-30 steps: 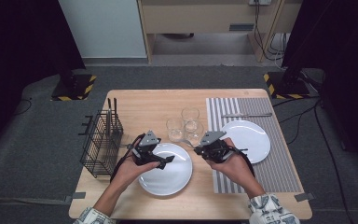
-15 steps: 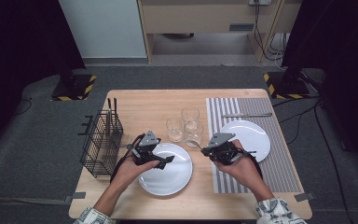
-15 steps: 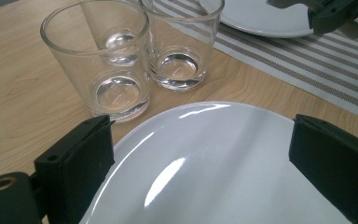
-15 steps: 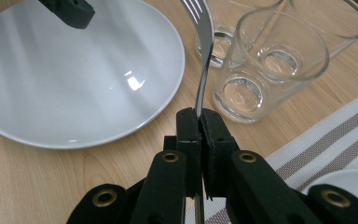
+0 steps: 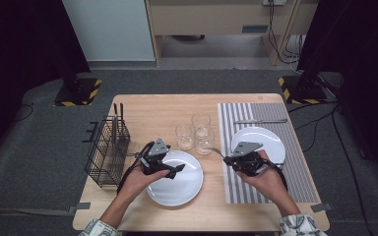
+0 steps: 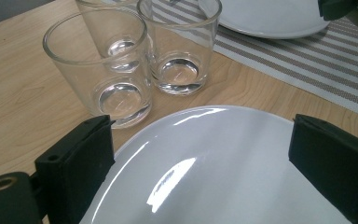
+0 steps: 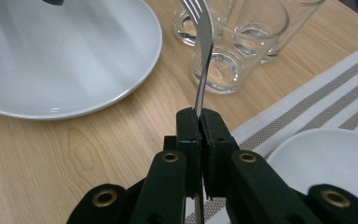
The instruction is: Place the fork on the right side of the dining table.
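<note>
My left gripper hangs open just above the near white plate; in the left gripper view its jaws stand wide apart over that plate and nothing is between them. My right gripper is shut on a metal fork, at the left edge of the striped placemat. In the right gripper view the fork rises from the closed gripper, tines pointing toward the glasses.
Three empty glasses stand in a cluster behind the near plate. A second white plate and a knife lie on the placemat. A black wire basket holding utensils stands at the table's left edge.
My right gripper has carried the fork to the right, from beside the near plate to the placemat's edge. The left gripper has stayed over the near plate.
</note>
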The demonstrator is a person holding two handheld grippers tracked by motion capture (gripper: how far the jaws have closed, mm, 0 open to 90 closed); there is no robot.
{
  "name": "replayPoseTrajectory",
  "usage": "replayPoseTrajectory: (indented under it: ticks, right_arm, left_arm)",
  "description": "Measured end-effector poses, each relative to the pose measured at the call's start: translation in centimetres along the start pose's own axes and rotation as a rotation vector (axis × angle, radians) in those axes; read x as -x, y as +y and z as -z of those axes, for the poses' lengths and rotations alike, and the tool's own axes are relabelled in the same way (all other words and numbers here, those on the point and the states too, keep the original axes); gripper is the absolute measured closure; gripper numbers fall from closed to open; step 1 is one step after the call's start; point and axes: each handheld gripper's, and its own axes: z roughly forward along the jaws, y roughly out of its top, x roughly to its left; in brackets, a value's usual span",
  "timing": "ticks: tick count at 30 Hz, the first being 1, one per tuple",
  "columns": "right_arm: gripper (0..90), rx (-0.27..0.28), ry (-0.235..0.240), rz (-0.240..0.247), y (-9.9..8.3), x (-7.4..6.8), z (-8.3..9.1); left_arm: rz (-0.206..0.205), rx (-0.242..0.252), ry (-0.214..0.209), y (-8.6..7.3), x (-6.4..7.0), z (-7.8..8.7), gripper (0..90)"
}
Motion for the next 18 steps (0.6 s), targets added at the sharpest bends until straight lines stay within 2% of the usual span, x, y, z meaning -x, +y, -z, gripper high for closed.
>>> replayPoseTrajectory:
  ticks: [9, 18]
  right_arm:
    - [87.3, 0.016, -0.021, -0.029, -1.4, 0.9, 1.5]
    - [87.3, 0.009, -0.023, -0.049, -3.1, 1.5, 2.3]
  left_arm:
    - [0.001, -0.001, 0.02, -0.1, 0.0, -0.1, 6.1]
    - [-0.028, -0.034, 0.045, -0.7, 0.5, -0.1, 6.4]
